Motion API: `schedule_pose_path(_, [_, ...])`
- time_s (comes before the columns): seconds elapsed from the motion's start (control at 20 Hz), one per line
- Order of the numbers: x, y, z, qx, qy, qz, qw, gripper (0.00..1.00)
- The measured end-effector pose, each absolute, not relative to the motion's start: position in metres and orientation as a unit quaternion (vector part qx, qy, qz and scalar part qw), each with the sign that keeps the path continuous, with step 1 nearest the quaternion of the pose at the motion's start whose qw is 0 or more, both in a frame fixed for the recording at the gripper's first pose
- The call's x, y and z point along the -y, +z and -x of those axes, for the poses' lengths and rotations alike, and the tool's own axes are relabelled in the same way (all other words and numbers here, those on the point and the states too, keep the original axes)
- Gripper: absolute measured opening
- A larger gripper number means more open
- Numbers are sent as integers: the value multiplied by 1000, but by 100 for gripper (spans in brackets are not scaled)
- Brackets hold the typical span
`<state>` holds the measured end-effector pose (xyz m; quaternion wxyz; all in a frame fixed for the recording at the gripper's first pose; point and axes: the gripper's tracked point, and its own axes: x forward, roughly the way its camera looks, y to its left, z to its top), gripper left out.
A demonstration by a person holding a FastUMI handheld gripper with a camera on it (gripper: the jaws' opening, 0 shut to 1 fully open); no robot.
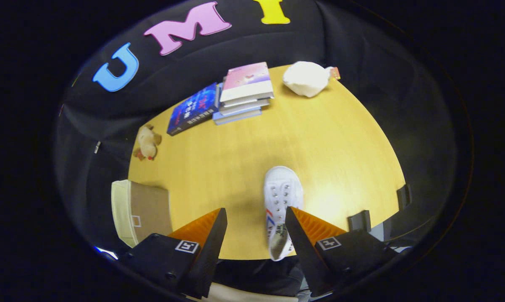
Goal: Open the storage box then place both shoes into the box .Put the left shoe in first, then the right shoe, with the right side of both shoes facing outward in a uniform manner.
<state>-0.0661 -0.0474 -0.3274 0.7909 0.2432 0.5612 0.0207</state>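
Note:
A white canvas shoe (281,205) with red and blue stripes lies on the yellow wooden table (328,142), toe pointing away from me. Its heel sits by the table's near edge, partly hidden behind the right finger. My gripper (255,218) hovers above the table with its fingers wide apart and nothing between them. The shoe lies just left of the right fingertip (292,216). A cream storage box (139,212) with a brown face stands at the table's left near corner, beyond the left finger (216,220).
A stack of books (244,92) and a blue book (193,110) lie at the table's far side. A white bag-like bundle (304,78) sits at the far right. A small plush toy (147,142) lies at the left edge. Two dark clamps (359,220) grip the near right edge.

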Motion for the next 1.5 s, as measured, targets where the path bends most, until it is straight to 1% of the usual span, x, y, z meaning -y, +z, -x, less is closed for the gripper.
schedule_pose_path(0.25, [69,-393,86,-616,11,-219,757,86])
schedule_pose_path(0.35, [70,-415,91,-634,13,-210,744,85])
schedule_pose_path(0.6, [55,-452,93,-661,35,-201,722,85])
schedule_pose_path(0.65, [49,-458,93,-665,43,-198,719,83])
schedule_pose_path(0.7, [43,-461,94,-667,52,-200,716,80])
schedule_pose_path(0.8, [48,-469,96,-678,52,-181,711,54])
schedule_pose_path(0.9, [54,-464,92,-674,47,-210,707,29])
schedule_pose_path(0.95, [52,-461,91,-668,45,-240,703,19])
schedule_pose_path(1.0, [54,-461,93,-664,43,-262,699,16])
schedule_pose_path(1.1, [51,-452,94,-655,35,-295,695,15])
schedule_pose_path(1.25, [41,-417,89,-631,40,-326,703,15])
schedule_pose_path(1.5, [-1,-347,65,-596,74,-349,719,15])
